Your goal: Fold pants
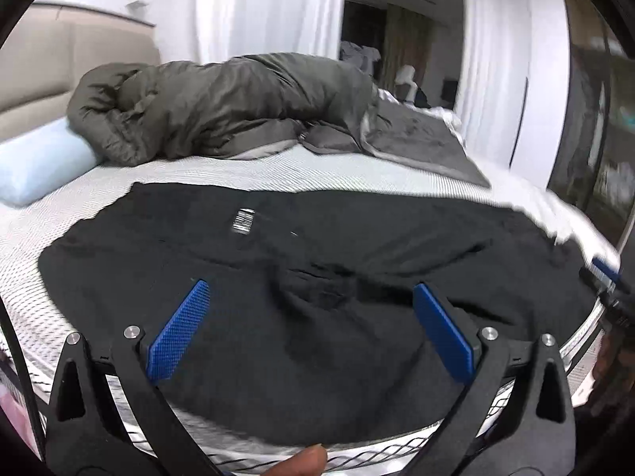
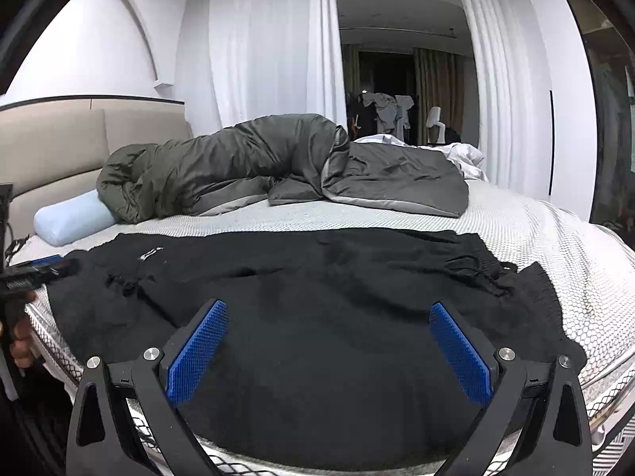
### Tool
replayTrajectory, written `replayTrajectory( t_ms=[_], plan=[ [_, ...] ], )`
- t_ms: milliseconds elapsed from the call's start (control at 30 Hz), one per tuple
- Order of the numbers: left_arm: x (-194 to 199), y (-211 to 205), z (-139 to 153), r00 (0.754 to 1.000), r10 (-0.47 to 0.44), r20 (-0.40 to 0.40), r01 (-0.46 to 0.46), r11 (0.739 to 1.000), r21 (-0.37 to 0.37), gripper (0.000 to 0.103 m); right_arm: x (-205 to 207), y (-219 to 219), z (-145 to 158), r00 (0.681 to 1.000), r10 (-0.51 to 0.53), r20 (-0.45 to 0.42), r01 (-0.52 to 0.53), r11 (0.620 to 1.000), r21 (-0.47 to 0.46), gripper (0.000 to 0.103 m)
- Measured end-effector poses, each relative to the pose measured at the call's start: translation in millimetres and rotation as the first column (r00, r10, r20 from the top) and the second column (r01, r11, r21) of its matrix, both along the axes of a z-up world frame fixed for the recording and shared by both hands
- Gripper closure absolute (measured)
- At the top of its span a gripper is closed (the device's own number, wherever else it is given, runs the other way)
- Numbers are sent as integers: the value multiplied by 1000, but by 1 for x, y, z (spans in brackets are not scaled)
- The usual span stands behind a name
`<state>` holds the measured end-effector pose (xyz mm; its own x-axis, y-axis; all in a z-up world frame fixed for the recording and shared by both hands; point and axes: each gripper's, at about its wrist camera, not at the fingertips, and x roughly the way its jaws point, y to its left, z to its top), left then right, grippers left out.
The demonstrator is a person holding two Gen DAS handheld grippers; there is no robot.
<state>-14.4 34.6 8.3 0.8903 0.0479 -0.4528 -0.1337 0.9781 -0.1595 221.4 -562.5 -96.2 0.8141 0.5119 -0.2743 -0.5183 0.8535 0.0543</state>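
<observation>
Black pants (image 1: 301, 301) lie spread across the near side of the bed, with a small white label (image 1: 243, 220) on them; they also show in the right wrist view (image 2: 317, 317). My left gripper (image 1: 309, 293) is open and empty, its blue pads (image 1: 178, 337) just above the pants near the bed's front edge. My right gripper (image 2: 328, 313) is open and empty, hovering over the pants further right. The elastic waistband (image 2: 488, 261) lies at the right end. The left gripper also shows at the left edge of the right wrist view (image 2: 43, 265).
A grey-green duvet (image 2: 238, 166) is bunched across the far side of the bed (image 2: 555, 246), with a light blue pillow (image 2: 71, 218) at the left by the beige headboard (image 2: 59, 146). White curtains (image 2: 270, 39) hang behind.
</observation>
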Motion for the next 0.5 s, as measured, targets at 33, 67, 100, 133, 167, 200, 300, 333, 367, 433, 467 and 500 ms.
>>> replayTrajectory(
  t_ms=[33, 67, 100, 133, 167, 200, 300, 333, 367, 433, 467, 500],
  plan=[
    [-8, 16, 6, 1000, 15, 15, -15, 999, -37, 1, 3, -3, 1, 1000, -14, -2, 14, 1000, -4, 0],
    [-15, 33, 11, 999, 35, 22, -33, 997, -65, 1, 6, -7, 2, 1000, -27, -5, 27, 1000, -8, 0],
    [-21, 49, 14, 998, 60, 20, -58, 995, -84, 1, 9, -9, 3, 999, -32, -11, 31, 999, -13, 0],
    [-25, 66, 17, 996, 89, 12, -88, 991, -97, 1, 11, -12, 3, 999, -32, -18, 32, 999, -18, 0],
    [-29, 82, 19, 993, 121, 5, -120, 988, -101, 1, 13, -13, 3, 999, -35, -24, 34, 999, -23, 0],
    [-31, 100, 18, 986, 166, -9, -166, 981, -102, 1, 16, -16, 3, 999, -44, -30, 43, 999, -32, 0],
    [-29, 145, 7, 971, 220, -90, -230, 965, -124, 7, 20, -25, 4, 996, -81, -38, 80, 996, -35, 0],
    [-28, 157, 1, 968, 223, -113, -238, 961, -141, 14, 21, -29, 5, 995, -85, -43, 84, 996, -22, 0],
    [-28, 169, -6, 963, 228, -144, -250, 955, -161, 16, 25, -34, 6, 995, -87, -55, 87, 996, -5, 0],
    [-23, 192, -25, 946, 245, -213, -290, 932, -218, 21, 28, -38, 6, 993, -100, -68, 101, 995, 10, 0],
    [-22, 204, -35, 937, 251, -245, -311, 916, -254, 21, 30, -40, 6, 991, -109, -77, 110, 994, 9, 0],
    [-21, 215, -43, 934, 247, -260, -317, 906, -280, 24, 32, -41, 5, 990, -114, -81, 115, 993, 6, 0]
  ],
)
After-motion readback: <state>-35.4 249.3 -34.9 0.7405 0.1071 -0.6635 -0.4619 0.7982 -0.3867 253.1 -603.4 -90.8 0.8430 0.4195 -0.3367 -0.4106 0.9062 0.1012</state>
